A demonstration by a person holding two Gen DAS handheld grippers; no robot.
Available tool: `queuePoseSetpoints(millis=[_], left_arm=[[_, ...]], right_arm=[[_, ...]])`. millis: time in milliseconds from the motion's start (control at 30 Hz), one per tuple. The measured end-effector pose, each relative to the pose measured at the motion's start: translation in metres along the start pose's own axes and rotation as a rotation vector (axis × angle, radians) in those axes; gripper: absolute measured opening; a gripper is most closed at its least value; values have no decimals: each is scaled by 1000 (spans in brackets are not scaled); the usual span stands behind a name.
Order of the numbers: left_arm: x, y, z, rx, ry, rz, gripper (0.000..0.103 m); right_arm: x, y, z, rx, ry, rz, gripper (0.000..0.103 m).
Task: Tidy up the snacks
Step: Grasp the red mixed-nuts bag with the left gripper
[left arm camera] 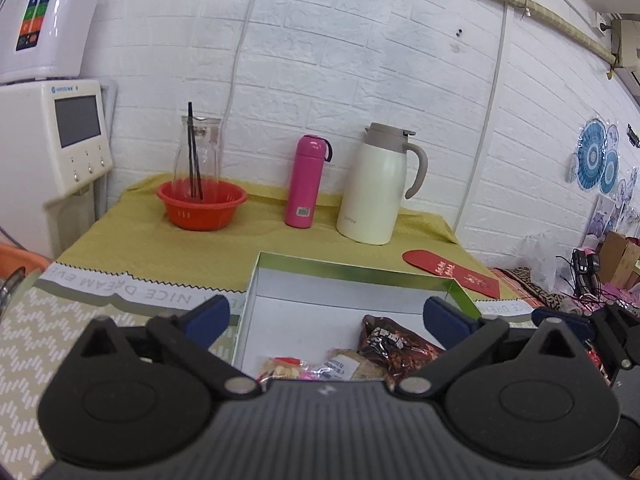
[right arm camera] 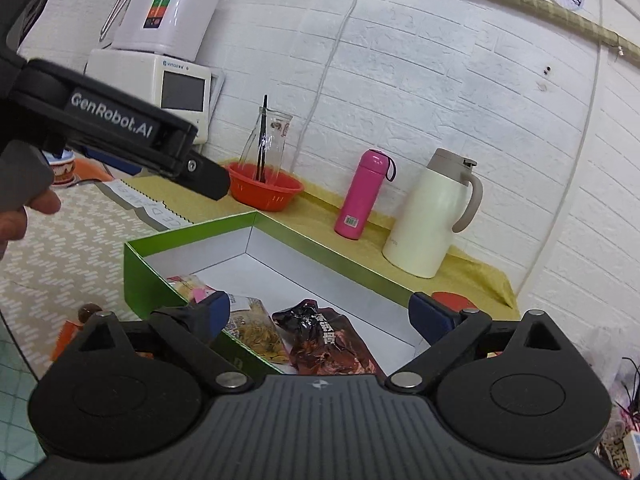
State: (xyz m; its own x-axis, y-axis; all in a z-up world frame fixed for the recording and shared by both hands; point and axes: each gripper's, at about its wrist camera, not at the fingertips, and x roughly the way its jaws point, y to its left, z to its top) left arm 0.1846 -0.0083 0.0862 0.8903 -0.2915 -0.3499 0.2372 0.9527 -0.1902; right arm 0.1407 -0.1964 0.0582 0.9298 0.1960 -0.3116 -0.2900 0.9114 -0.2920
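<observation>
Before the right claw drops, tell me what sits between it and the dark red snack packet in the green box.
Nothing visible does. The right claw is open and hangs above the dark red snack packet, which lies uncovered on the floor of the green box. A yellowish snack packet lies beside it, not over it.

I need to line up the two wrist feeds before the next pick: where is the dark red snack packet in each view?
Left wrist: the dark red snack packet lies low and right of centre, inside the green box, just inside the right finger.
Right wrist: the dark red snack packet lies low at centre, in the same green box, between the open fingers.
Shared landmark: the pink bottle standing by the wall.
</observation>
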Motion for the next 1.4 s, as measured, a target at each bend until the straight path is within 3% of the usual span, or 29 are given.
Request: queuePoseSetpoints(millis=[300,500,767,933,1000,1100,1133,1167,1333,1367,1400], left_arm=[[-61,-4,-38,-45,23,7,103],[-77,7,-83,-145,104,-14,103],[-74,14,-130,-260,253,-114,103],[-75,26,-129,-326,246,-143,103],[-74,29,-127,-347,246,-164,103],[-70,28,-125,-343,254,-196,103],[-67,27,-124,-340,259,-206,103],[-64,27,-123,-337,263,-217,103],[-36,26,-122,-361,309,-251,95],[-32,24,-122,-364,319,-268,91],[-27,22,-122,-361,333,-283,78]], right_arm=[[-68,7,-22,101,-2,10,103],[-88,17,-56,226,61,32,103],[-87,21,-82,372,133,63,103],[-68,20,-72,395,128,103,101],[-57,21,-67,387,141,108,89],[-48,22,-65,401,152,117,59],[-47,22,-66,408,153,127,37],[-48,21,-68,417,149,136,23],[-58,13,-78,439,151,122,8],[-62,10,-81,446,150,122,8],[-65,8,-83,445,153,119,8]])
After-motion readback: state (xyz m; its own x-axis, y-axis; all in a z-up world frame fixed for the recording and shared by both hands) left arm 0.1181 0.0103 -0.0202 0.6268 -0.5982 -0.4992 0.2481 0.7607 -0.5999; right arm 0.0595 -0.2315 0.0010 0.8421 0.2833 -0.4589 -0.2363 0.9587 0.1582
